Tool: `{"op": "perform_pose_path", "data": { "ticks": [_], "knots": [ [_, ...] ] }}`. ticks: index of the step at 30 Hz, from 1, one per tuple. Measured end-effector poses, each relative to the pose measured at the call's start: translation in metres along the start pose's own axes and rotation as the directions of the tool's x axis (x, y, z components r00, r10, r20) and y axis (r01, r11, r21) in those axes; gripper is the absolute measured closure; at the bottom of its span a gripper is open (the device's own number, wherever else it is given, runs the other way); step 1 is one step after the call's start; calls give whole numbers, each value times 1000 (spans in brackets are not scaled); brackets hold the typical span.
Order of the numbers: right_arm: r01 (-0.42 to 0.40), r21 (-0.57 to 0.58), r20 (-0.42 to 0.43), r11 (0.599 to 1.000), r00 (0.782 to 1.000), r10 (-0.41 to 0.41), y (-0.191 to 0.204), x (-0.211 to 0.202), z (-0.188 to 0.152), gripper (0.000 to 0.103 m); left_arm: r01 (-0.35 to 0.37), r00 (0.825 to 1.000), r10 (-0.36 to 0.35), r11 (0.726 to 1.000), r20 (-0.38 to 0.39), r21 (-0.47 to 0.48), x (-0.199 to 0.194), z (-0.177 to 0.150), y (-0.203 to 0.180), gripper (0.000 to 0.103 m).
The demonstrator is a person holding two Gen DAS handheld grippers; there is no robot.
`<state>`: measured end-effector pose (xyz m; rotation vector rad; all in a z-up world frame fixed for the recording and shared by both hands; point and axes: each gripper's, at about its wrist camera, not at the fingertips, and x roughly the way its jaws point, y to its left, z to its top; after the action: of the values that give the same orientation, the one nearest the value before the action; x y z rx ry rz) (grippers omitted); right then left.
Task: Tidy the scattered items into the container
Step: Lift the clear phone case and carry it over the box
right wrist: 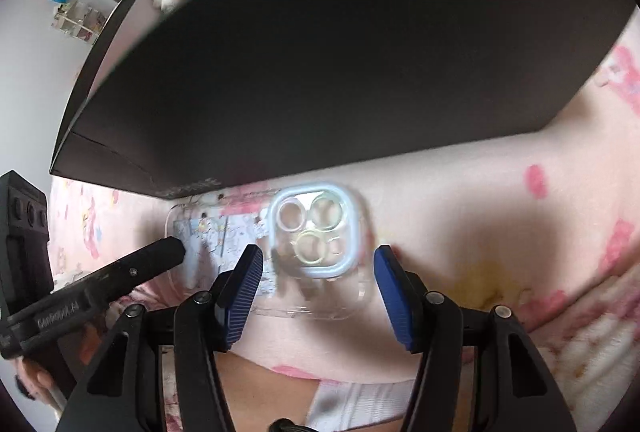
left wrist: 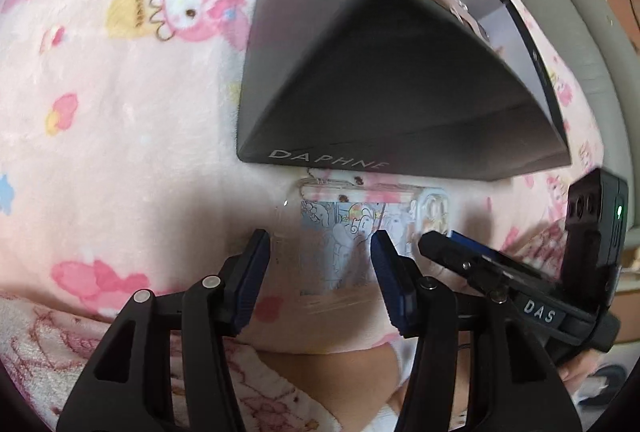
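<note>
Now one clear phone case (right wrist: pixel 280 252), one black box (left wrist: pixel 360 72); both tongs spread, left tongs (left wrist: pixel 320 260), right tongs (right wrist: pixel 318 272)

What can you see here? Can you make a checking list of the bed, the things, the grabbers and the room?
Surface: pink cartoon blanket, soft and rumpled.
Job's things: clear phone case lying flat on the blanket, just in front of the dark box; the box holds brownish items, too blurred to name.
Clutter: nothing seen.
Grippers: left gripper and right gripper both point down at the phone case, jaws open, one at each end; touching cannot be told.
Cables: nothing seen.
Surroundings: white wall with a small shelf of toys; a person's knees below the grippers.
</note>
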<state>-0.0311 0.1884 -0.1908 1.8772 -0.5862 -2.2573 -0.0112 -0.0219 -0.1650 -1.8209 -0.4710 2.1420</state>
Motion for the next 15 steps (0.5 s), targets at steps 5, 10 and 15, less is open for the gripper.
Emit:
{"op": "perform_pose_path", "data": {
  "ticks": [5,10,15],
  "knots": [
    [10,-58,27,998,1000,-9,14,-9,-7,54,-46,998,43,997,35,68,-24,-13,-15,50],
    [-43,-146,90,988,994,56,30,-61,-23,56,19,995,-31,992,94,126,-79,-20,-35,50],
    [-119,-167,204,979,967,153,38,-126,-13,56,57,971,-93,984,219,167,-132,10,-64,50]
  ]
}}
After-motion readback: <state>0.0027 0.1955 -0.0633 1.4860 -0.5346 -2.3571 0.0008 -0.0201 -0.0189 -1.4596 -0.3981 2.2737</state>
